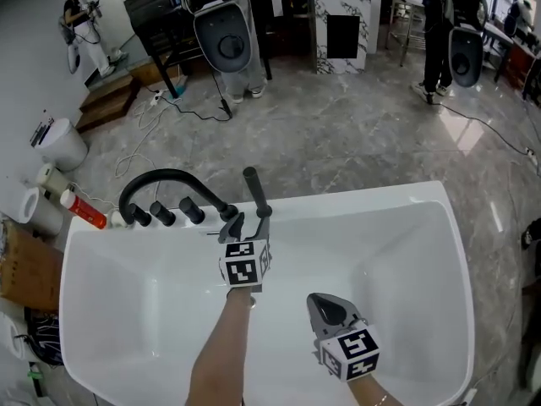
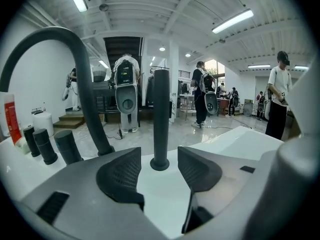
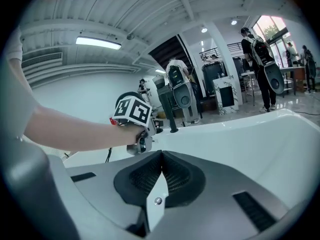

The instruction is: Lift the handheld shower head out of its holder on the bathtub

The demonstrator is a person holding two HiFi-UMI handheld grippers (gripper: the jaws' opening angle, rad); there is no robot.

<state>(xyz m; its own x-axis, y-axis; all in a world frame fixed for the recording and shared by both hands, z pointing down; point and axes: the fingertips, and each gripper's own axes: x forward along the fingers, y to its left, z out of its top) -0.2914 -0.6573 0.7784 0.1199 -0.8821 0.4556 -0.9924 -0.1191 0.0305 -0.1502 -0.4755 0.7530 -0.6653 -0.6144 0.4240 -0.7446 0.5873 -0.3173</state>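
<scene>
Nearest in the head view, the right gripper hung over the bathtub; in the left gripper view the left gripper gaped, framing the untouched shower head, upright in its holder, nothing lifted yet; the right gripper view showed clenched, empty jaws.

A polished grey marble-patterned floor spreads across the room, with thin black cables trailing over it. At the far side stands a white, black-veined marble pedestal with a dark square opening. Brown wooden steps sit at the left. A plain white wall rises to a white ribbed ceiling lit by long fluorescent tube lights. Daylight comes through a tall window.
</scene>
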